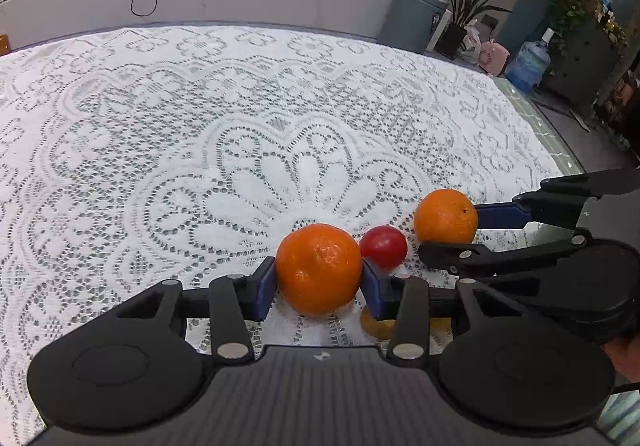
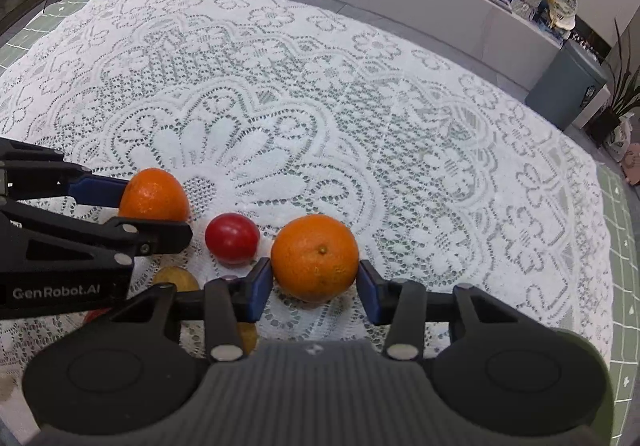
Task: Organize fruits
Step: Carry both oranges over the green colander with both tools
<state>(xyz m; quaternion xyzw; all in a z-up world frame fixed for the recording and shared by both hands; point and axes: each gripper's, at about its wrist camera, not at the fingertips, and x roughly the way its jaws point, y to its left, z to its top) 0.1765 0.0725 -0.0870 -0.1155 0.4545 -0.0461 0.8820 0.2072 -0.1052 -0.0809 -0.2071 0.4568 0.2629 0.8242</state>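
On the lace-covered table (image 1: 160, 126), we held one orange (image 1: 319, 269) in our left gripper (image 1: 319, 282), another orange (image 2: 315, 258) in our right gripper (image 2: 315, 280), a red fruit (image 1: 383, 247) between them.

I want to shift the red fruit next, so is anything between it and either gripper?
No. The red fruit sits in the open between the two oranges. But the left gripper and right gripper each already hold an orange.
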